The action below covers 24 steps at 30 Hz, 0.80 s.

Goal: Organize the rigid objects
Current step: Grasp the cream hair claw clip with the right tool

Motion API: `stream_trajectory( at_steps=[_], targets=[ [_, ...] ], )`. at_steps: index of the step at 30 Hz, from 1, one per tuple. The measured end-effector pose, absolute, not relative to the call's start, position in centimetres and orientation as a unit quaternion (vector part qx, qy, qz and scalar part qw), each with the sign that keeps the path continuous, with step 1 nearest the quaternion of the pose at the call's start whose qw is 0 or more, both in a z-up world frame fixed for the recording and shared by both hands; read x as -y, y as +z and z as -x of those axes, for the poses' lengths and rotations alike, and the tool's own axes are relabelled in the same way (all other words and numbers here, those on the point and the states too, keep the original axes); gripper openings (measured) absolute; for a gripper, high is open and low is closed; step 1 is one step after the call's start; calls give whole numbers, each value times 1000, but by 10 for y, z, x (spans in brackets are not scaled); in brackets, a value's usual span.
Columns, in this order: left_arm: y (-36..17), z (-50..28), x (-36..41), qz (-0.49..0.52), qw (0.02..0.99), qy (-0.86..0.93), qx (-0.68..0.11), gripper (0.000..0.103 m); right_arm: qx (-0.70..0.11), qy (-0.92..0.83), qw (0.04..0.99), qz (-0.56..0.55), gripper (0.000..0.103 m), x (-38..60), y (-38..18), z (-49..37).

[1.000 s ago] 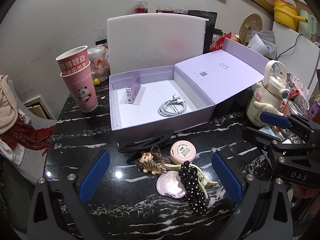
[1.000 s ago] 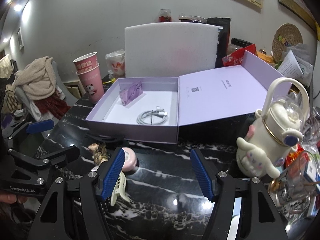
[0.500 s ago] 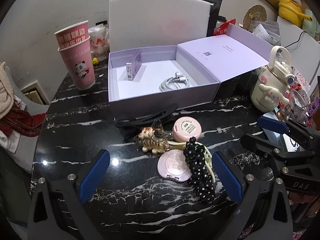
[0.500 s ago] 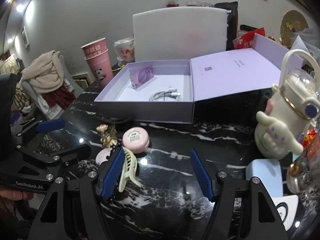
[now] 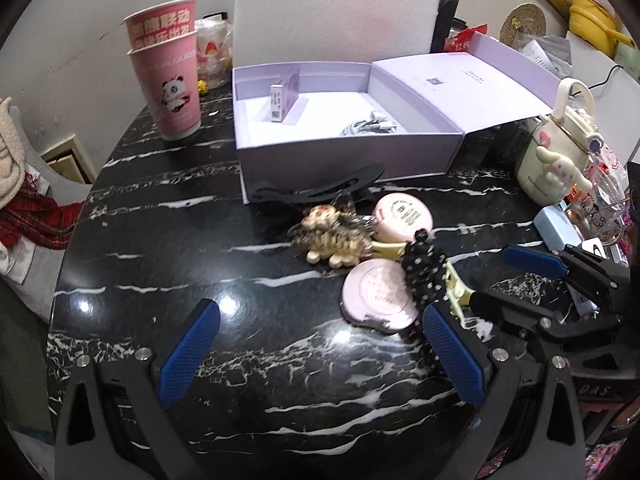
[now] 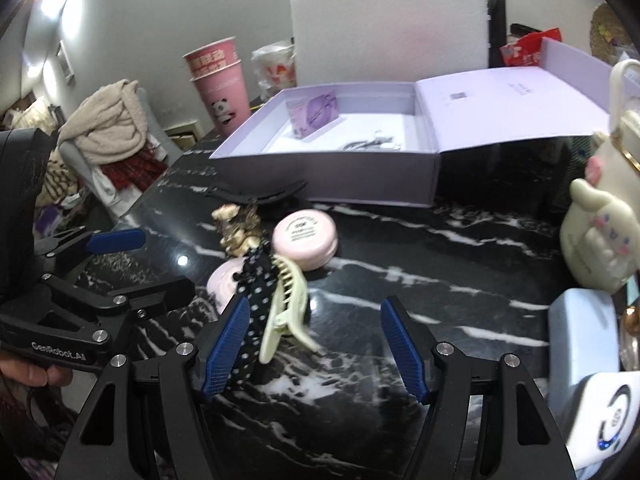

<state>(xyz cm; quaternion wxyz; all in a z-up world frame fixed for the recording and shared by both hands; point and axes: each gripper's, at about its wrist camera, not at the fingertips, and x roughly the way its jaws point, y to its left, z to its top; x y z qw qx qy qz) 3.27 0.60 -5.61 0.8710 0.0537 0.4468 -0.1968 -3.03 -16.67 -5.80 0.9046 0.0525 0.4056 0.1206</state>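
An open lilac box stands on the black marble table, with a white cable and a small purple carton inside. In front of it lie a black hair clip, a beige bear claw clip, two pink round compacts, a black polka-dot clip and a cream claw clip. My left gripper is open, low over the table before the pile. My right gripper is open, with the cream clip near its left finger.
Stacked pink paper cups stand at the left back. A white foam board stands behind the box. A cream Cinnamoroll bottle and a light blue case are on the right. A chair with clothes stands off the left edge.
Both grippers have come down and forward toward the pile of clips and compacts. The right gripper now has the cream clip near its left finger. No object has moved.
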Motion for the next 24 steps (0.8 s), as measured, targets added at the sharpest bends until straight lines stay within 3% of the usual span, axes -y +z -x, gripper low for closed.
stream_trajectory(
  at_steps=[4,7,17,22,24],
  targets=[
    [-63,-34,-12,-50,869,-190,-454,103,-411,137,900,-48,67,159,-65,28],
    [-67,-35,-15,-46,867,-187,-459,103,-412,147,898,-48,58,154,-67,26],
    [-76,-39,-28,-55,867,-162,-468,103,-400,172,900,-2,47,130,-70,12],
    [-80,-39,-32,-44,865,-164,-473,103,-389,167,906,19,31,128,-71,7],
    [-80,-38,-30,-45,864,-169,-472,103,-385,168,907,28,30,127,-70,8]
  ],
)
